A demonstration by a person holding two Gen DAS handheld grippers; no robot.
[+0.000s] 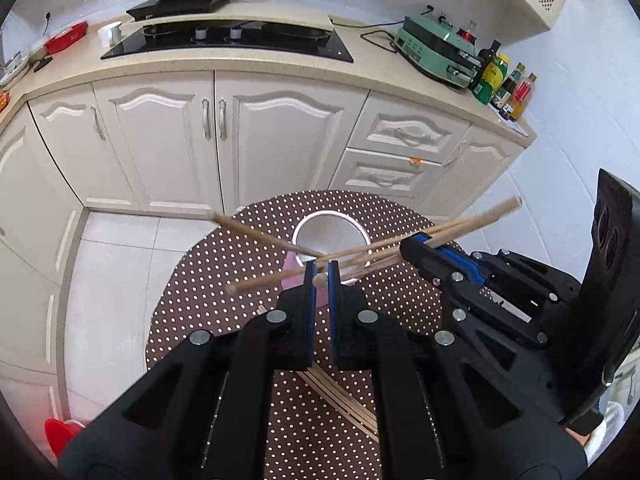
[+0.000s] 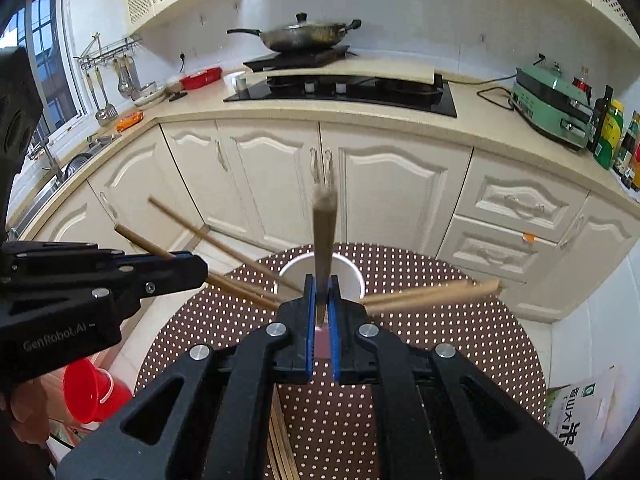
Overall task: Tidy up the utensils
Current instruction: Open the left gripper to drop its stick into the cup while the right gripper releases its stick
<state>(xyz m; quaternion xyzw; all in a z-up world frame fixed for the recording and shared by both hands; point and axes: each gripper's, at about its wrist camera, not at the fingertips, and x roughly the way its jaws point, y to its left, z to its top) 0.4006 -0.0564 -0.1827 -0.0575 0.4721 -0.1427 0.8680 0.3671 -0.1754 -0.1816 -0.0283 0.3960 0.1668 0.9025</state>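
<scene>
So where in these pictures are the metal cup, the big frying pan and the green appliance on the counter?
metal cup [image 1: 330, 236], left wrist view, on its inner wall.
frying pan [image 2: 300, 36], right wrist view, on the side of its bowl.
green appliance [image 1: 434, 46], left wrist view, on its lid.

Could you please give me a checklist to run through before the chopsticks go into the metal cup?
1. Left hand-held gripper shut on left chopsticks: ok.
2. Right hand-held gripper shut on right chopsticks: ok.
3. Held sticks parallel: not ok, they splay and cross.
4. Metal cup upright and open: ok.
5. Stick tips directly above the cup: cannot tell.
6. Loose chopsticks cleared from table: not ok, several remain.
</scene>
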